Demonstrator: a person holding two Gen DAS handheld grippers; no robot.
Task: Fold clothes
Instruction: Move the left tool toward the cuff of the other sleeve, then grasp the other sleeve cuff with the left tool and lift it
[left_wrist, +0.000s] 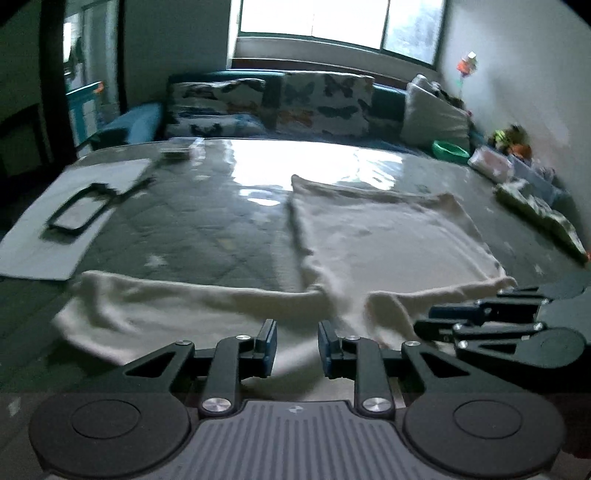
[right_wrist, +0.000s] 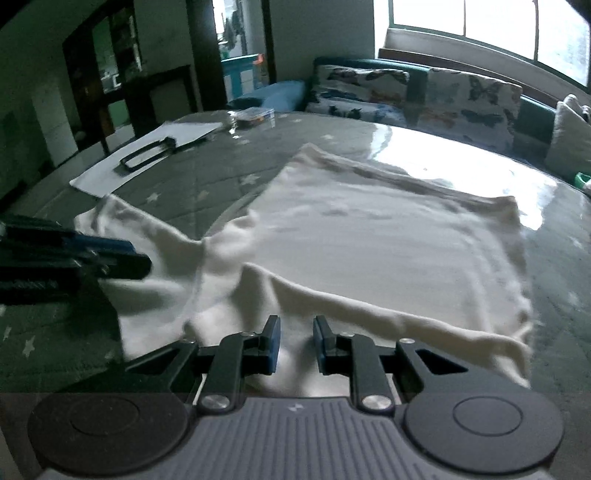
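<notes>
A cream-white garment (left_wrist: 388, 236) lies spread on a table covered in grey star-print cloth (left_wrist: 207, 221). One sleeve (left_wrist: 155, 306) stretches left along the near edge. My left gripper (left_wrist: 297, 343) is open just above the near hem where the sleeve meets the body. In the left wrist view the right gripper (left_wrist: 439, 325) shows side-on at the right, over the hem. In the right wrist view my right gripper (right_wrist: 296, 339) is open over the rumpled near edge of the garment (right_wrist: 369, 236). The left gripper (right_wrist: 122, 258) enters there from the left, above the sleeve (right_wrist: 147, 236).
A white sheet (left_wrist: 44, 236) with a black rectangular frame (left_wrist: 79, 214) on it lies on the table's left side, and a clear plastic box (left_wrist: 181, 147) stands at the far edge. A patterned folded cloth (left_wrist: 543, 214) and a green bowl (left_wrist: 448, 149) are at the right. Butterfly cushions (left_wrist: 321, 103) line a sofa behind.
</notes>
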